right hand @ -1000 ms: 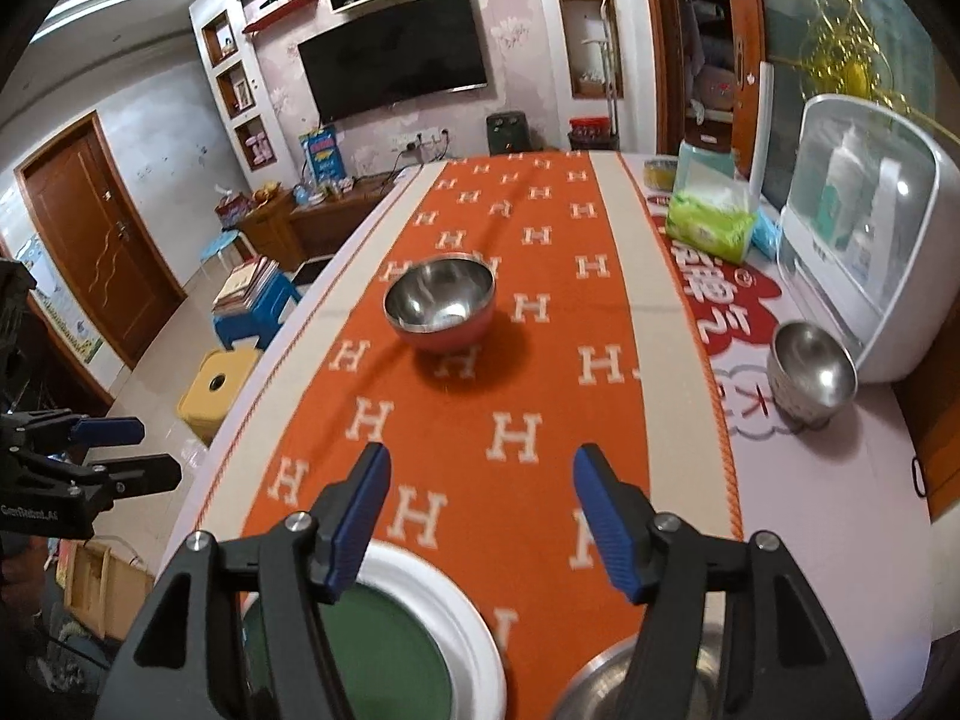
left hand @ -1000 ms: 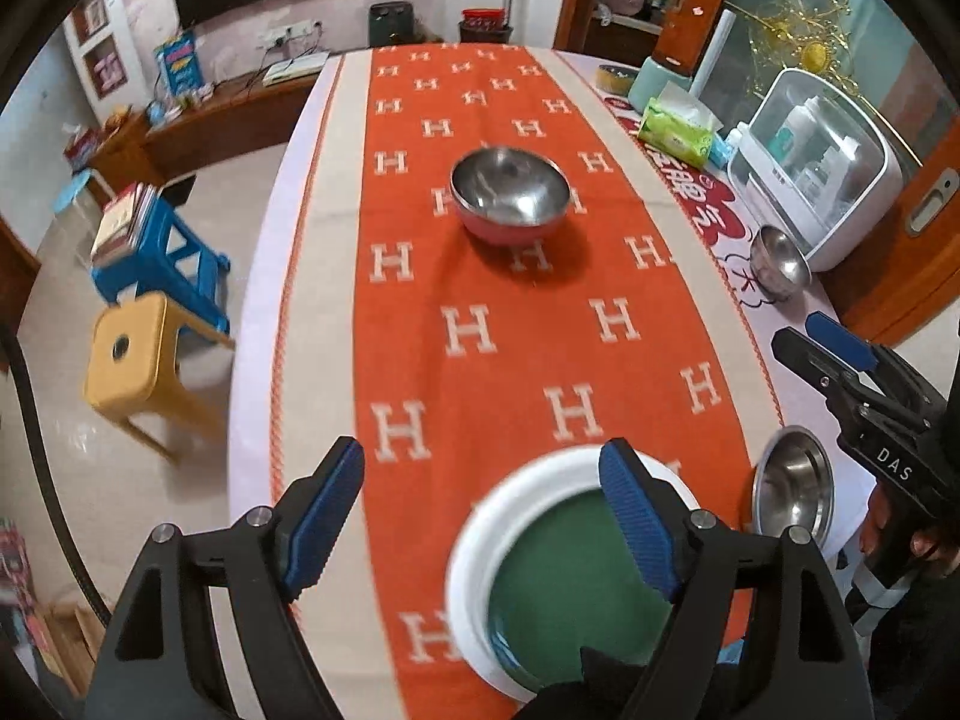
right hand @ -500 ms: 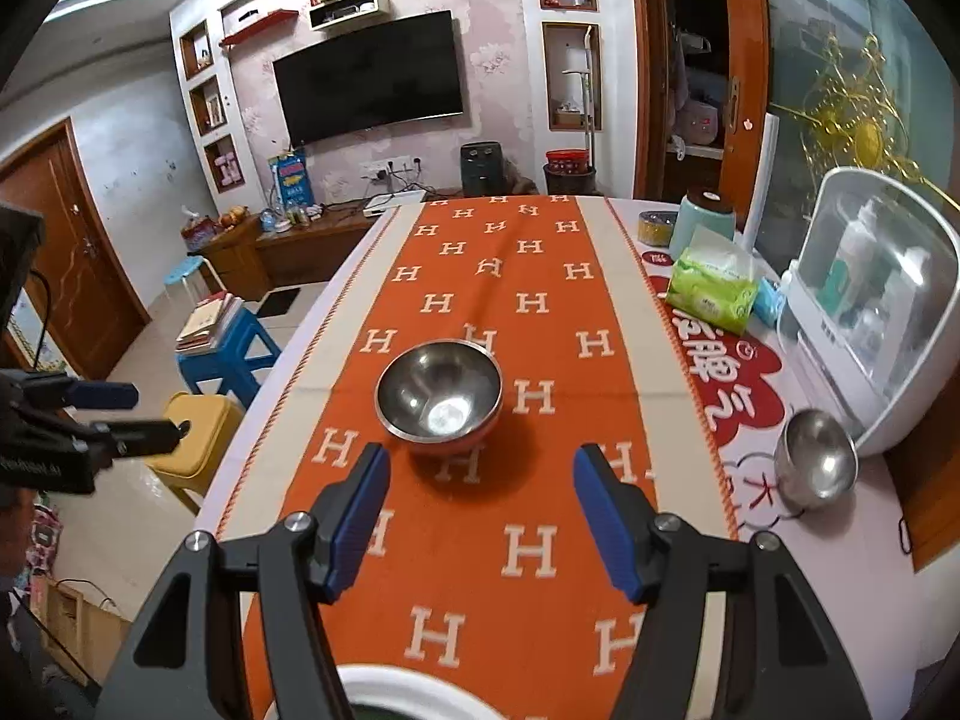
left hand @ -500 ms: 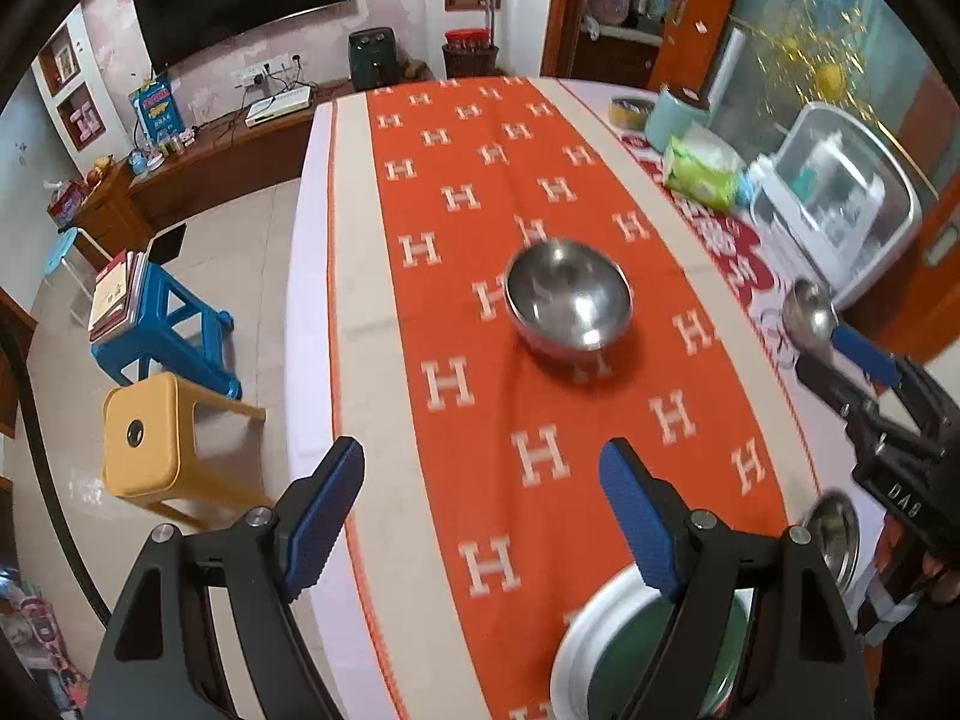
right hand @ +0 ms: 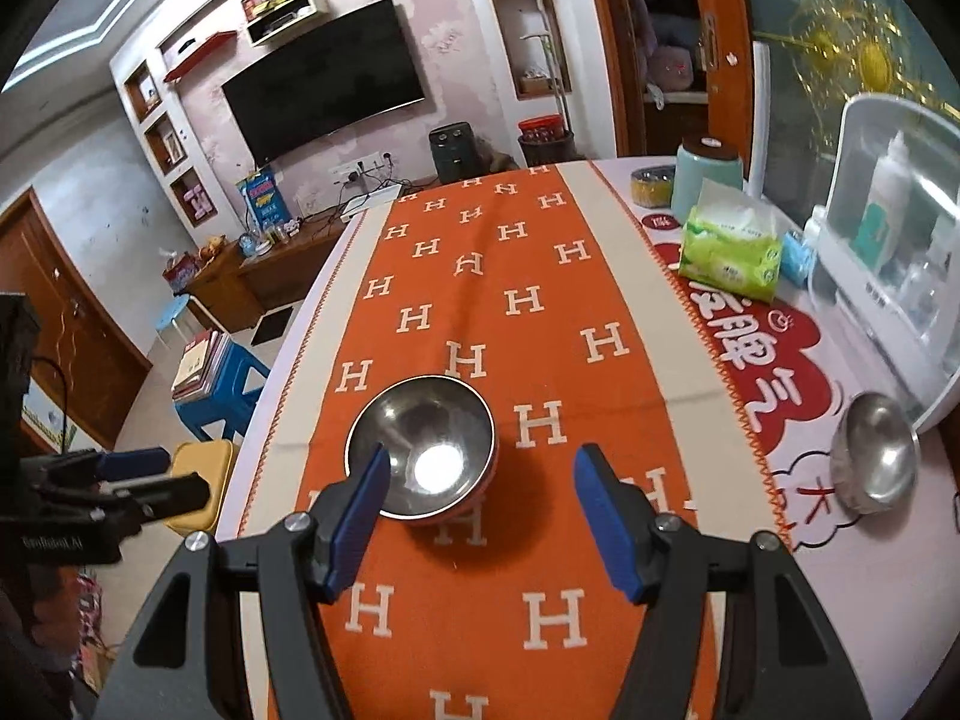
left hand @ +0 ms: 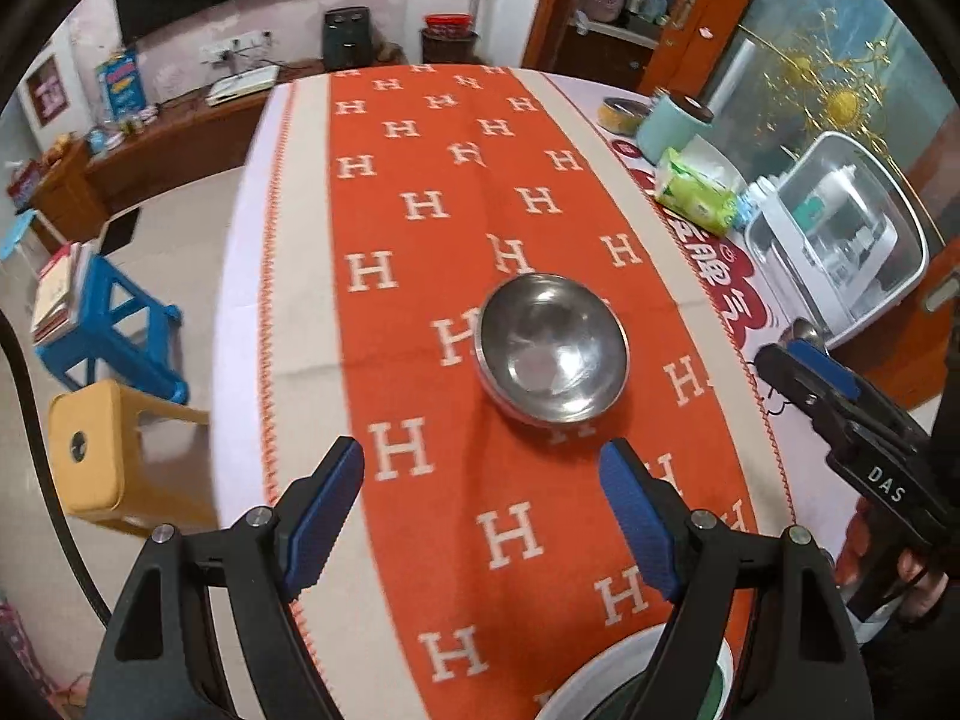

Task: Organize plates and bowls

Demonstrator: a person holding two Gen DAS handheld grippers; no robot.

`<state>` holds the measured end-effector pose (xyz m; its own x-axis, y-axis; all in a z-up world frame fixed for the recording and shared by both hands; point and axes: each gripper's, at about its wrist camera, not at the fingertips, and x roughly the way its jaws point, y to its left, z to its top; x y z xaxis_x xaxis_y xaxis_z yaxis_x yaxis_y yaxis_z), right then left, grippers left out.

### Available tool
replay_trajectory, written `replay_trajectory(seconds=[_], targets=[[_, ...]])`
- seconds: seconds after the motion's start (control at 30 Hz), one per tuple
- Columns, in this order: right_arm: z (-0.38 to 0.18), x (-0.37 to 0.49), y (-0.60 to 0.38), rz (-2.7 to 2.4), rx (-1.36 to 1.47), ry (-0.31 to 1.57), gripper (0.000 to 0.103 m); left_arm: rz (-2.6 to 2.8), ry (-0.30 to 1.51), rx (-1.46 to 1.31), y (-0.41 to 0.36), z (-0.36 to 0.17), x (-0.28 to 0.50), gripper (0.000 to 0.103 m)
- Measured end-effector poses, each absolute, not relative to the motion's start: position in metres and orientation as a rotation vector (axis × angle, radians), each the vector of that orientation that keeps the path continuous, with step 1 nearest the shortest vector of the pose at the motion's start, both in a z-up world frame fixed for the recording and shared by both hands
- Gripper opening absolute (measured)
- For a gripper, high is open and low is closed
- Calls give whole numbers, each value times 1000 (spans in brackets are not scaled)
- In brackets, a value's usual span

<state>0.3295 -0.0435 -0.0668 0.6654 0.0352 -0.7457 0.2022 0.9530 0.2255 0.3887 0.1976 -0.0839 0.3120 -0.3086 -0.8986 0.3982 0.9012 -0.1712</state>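
Note:
A large steel bowl [left hand: 552, 357] sits mid-table on the orange H-patterned runner [left hand: 420, 276]; it also shows in the right wrist view [right hand: 423, 459]. My left gripper [left hand: 483, 516] is open and empty, just short of the bowl. My right gripper [right hand: 480, 522] is open and empty, its left finger over the bowl's near rim. A green plate with a white rim [left hand: 624, 684] peeks in at the bottom of the left wrist view. A small steel bowl [right hand: 876, 453] sits at the table's right edge. The right gripper also shows at the right of the left wrist view [left hand: 840, 396].
A white lidded dish box [right hand: 900, 240], a green tissue pack [right hand: 732, 255], a mint canister [right hand: 708, 177] and a small tin [right hand: 651, 186] line the table's right side. Blue [left hand: 114, 330] and yellow [left hand: 96, 444] stools stand on the floor at left.
Both grippers have drawn forward along the table toward the large steel bowl. The green plate has slid to the bottom edge of the views. Both stay open.

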Motion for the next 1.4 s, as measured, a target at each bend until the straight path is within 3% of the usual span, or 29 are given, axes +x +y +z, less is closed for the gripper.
replay_trajectory(seconds=[0.57, 0.83, 1.17, 1.4], targets=[[-158, 361, -37, -54, 460, 900, 64, -457, 1189, -52, 159, -184, 436, 79], [-186, 373, -30, -27, 491, 923, 63, -446, 1232, -102, 161, -211, 446, 69], [-199, 377, -38, -6, 558, 915, 34, -448, 1255, -76, 151, -225, 445, 42], [-202, 374, -39, -5, 575, 931, 25, -464, 1263, -73, 147, -230, 437, 29]])
